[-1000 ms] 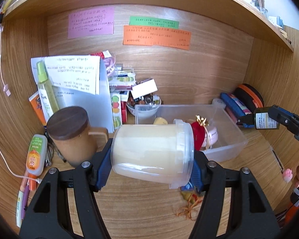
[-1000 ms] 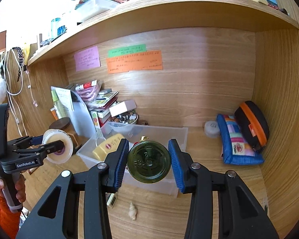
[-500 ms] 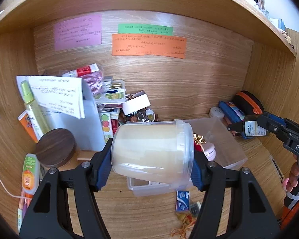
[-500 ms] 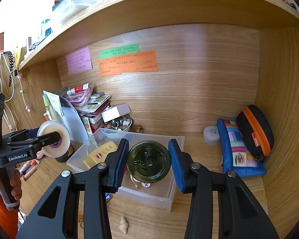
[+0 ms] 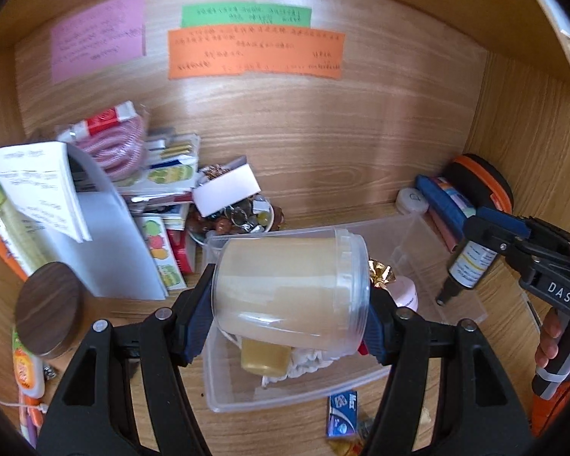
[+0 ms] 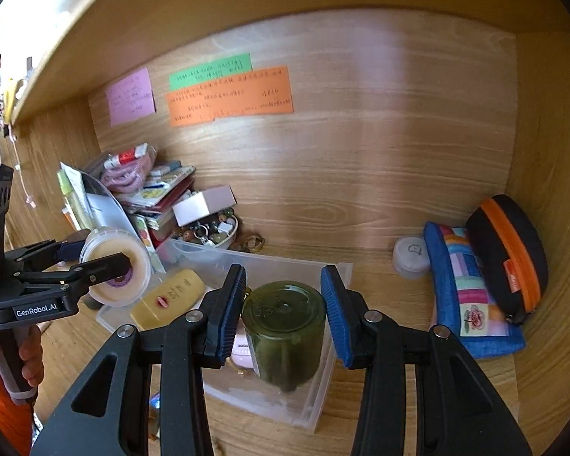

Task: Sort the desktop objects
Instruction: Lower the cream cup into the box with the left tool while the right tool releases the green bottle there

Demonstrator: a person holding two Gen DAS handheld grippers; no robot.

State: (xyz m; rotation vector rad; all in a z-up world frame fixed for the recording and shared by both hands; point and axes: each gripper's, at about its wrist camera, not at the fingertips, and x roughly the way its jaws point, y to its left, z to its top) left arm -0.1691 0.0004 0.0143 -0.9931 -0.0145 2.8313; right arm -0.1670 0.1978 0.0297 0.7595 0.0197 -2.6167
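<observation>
Left wrist view, foreground: the left gripper (image 5: 290, 304) pinches a translucent cream-filled jar (image 5: 288, 292) across its two ends, one blue pad on the base, the other on the lid. The jar lies on its side, long axis running left to right, lid end toward the right, above the near left part of the clear plastic bin (image 5: 410, 235).

Right wrist view, foreground: the right gripper (image 6: 284, 313) clamps a dark green bottle (image 6: 285, 330) by its sides. The bottle's long axis runs along the fingers; its base faces the camera and the neck points away and down into the bin. In the left wrist view the same bottle shows a pale label and a black cap aimed down-left.

Middle ground: the bin holds a yellow bar (image 6: 169, 298) and a pink round case (image 5: 406, 293). A small blue packet (image 5: 342, 414) lies on the desk just before it.

Background: a wooden-lidded cup (image 5: 49, 307), stacked booklets (image 5: 167, 174), a patchwork pouch (image 6: 471, 296), and coloured notes (image 5: 254, 55) on the back panel.
</observation>
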